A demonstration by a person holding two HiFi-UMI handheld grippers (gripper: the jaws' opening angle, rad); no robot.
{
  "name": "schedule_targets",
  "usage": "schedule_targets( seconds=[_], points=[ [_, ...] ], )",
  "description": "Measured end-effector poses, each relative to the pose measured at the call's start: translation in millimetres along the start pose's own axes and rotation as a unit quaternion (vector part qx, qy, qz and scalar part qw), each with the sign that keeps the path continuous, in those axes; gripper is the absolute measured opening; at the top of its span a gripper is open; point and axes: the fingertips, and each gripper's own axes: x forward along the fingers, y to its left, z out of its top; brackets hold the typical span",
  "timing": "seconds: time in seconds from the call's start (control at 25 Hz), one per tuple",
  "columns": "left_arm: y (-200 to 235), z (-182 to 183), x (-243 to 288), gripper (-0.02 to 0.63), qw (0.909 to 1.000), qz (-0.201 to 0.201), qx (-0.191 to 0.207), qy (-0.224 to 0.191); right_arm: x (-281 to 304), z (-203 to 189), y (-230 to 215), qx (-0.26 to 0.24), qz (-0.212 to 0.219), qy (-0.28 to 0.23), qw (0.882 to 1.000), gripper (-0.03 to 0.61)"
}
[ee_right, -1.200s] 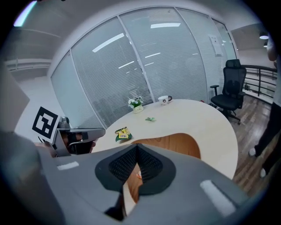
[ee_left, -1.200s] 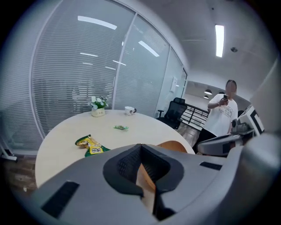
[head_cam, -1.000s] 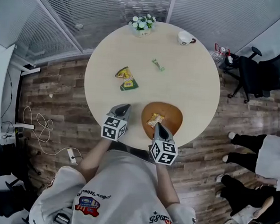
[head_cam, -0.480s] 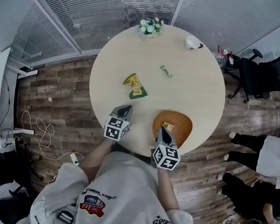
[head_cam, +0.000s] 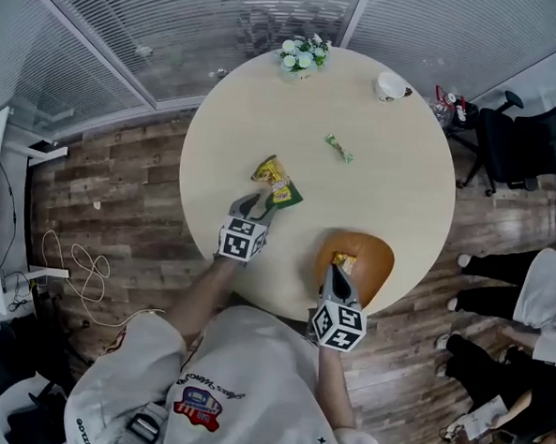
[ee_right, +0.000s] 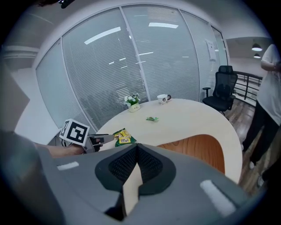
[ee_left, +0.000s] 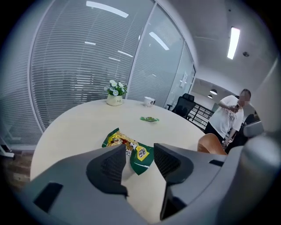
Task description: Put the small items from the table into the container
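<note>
Two overlapping snack packets lie on the round table (head_cam: 257,102): a yellow one (head_cam: 272,171) and a green one (head_cam: 286,196). My left gripper (head_cam: 257,206) is right in front of them. Its jaws are opening, and the green packet (ee_left: 142,159) shows just ahead in the gap, not pressed by the pads. A small green wrapped sweet (head_cam: 339,148) lies farther back. The wooden bowl (head_cam: 377,261) near the front edge holds a yellow snack (head_cam: 343,262). My right gripper (head_cam: 336,272) hovers at the bowl's near rim, shut and holding nothing.
A small pot of flowers (head_cam: 303,56) and a white cup (head_cam: 392,85) stand at the table's far edge. An office chair (head_cam: 522,147) and standing people (head_cam: 527,297) are to the right. Cables lie on the wooden floor (head_cam: 69,265) at the left.
My left gripper has moved forward and down to the two packets, and its jaws have gone from shut to open. The right gripper stays by the bowl.
</note>
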Motion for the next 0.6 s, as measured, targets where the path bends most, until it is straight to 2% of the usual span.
schedule_targets(
  seconds=[0.16,0.4,0.44,0.48,0.6],
  points=[
    [7.9,-6.8,34.2,0.186,0.9998,0.013,-0.013,0.012,2.3,-7.1,-2.7,0.004,-0.015,0.008,1.0,0.002],
    [16.7,-25.3,69.3,0.184,0.998,0.029,0.002,0.056,5.6,-5.5,-11.0,0.009,-0.03,0.015,0.999,0.002],
    [17.7,-25.2,70.3,0.165,0.9978,0.03,0.009,0.058,5.7,-5.4,-12.1,0.011,-0.032,0.015,0.999,0.002],
    [18.5,-24.4,70.0,0.117,0.9976,0.031,0.018,0.059,5.5,-5.7,-12.9,0.013,-0.034,0.015,0.999,0.002],
    [18.1,-23.1,68.9,0.084,0.9974,0.029,0.03,0.059,3.6,-6.2,-15.8,0.017,-0.037,0.013,0.999,0.002]
  ],
)
